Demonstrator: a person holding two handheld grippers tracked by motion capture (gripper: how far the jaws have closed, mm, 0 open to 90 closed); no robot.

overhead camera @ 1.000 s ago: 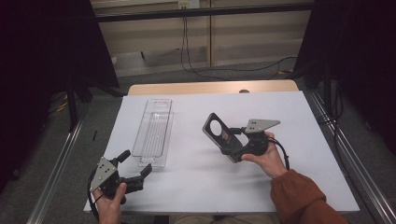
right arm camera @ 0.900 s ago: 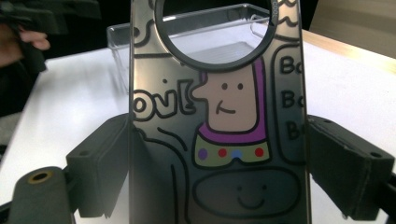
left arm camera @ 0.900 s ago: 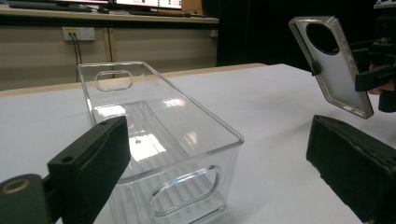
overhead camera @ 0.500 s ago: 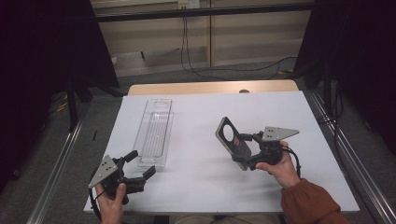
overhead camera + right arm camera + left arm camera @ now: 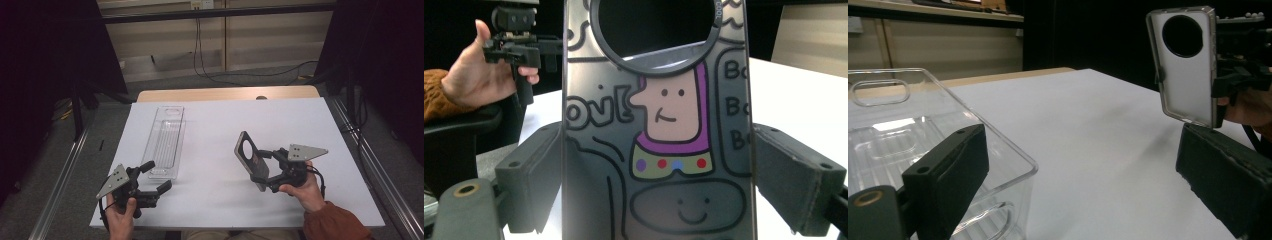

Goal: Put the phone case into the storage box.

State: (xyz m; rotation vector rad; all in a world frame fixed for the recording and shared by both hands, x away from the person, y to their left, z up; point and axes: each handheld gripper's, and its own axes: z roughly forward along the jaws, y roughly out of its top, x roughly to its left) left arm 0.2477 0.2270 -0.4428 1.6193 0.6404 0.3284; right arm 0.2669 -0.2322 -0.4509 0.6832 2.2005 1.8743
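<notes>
So you held the phone case [image 5: 251, 161] up off the table [image 5: 330, 125] with your right gripper [image 5: 269, 169], its two jaws pinched on the case's long sides. The case stood nearly upright in the air over the right half of the table, closer to the near edge. Your left gripper [image 5: 154, 176] waited at the near left corner with its jaws spread wide and nothing between them, just beside the near end of the clear tray [image 5: 166, 141]. The tray lay long-ways on the left half, and it looked empty, though clear plastic is hard to read.

I think you were in the carrying step. The next move probably called for swinging the case over to the tray and setting it down flat inside before letting go.

Counting up, there was one phone case, one clear tray, and two grippers.
</notes>
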